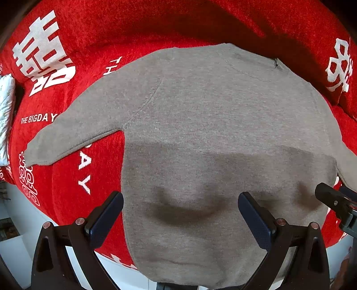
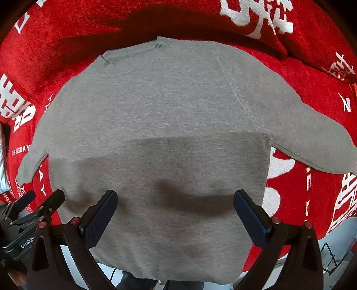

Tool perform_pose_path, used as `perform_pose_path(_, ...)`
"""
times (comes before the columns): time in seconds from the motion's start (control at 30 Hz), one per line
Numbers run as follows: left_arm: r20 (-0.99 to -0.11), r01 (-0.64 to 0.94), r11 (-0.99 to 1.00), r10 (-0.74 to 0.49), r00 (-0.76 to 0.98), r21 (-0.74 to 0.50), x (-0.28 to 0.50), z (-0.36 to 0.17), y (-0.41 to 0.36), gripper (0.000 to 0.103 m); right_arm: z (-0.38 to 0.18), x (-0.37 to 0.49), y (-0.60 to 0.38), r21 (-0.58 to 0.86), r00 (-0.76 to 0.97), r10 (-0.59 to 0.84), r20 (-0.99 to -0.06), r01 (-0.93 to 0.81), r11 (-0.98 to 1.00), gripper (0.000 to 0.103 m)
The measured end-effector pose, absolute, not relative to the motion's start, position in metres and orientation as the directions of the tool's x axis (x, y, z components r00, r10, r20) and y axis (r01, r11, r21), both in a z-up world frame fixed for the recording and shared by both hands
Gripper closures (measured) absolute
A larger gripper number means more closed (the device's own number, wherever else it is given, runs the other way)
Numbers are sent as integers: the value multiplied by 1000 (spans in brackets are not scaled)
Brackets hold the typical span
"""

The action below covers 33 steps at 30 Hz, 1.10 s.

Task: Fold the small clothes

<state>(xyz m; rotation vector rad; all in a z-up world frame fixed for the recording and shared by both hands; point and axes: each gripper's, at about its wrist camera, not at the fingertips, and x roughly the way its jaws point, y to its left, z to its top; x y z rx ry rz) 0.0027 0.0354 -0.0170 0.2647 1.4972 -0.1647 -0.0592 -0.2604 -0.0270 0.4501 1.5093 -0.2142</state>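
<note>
A small grey-brown knit sweater (image 1: 200, 125) lies flat on a red cover, collar at the far side, both sleeves spread out to the sides. It also shows in the right wrist view (image 2: 169, 116). My left gripper (image 1: 180, 200) hovers open over the sweater's lower left part, jaws wide apart, nothing held. My right gripper (image 2: 175, 199) hovers open over the lower right part, also empty. The right gripper's fingers (image 1: 334, 198) show at the right edge of the left wrist view. The left gripper's fingers (image 2: 40, 205) show at the left edge of the right wrist view.
The red plush cover (image 1: 67, 138) with white characters and lettering lies over a cushioned seat; its raised back (image 2: 133, 17) is behind the collar. A white patterned cloth (image 1: 5, 116) lies at the far left. White floor (image 1: 17, 245) shows below the seat's front edge.
</note>
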Motion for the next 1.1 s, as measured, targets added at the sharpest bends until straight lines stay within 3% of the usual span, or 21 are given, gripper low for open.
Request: perform_pose_path(1.1,-997,252,966,37,61,51,10,-19,62,0,-25,-44,-220,149,73,131,-989,372,916,0)
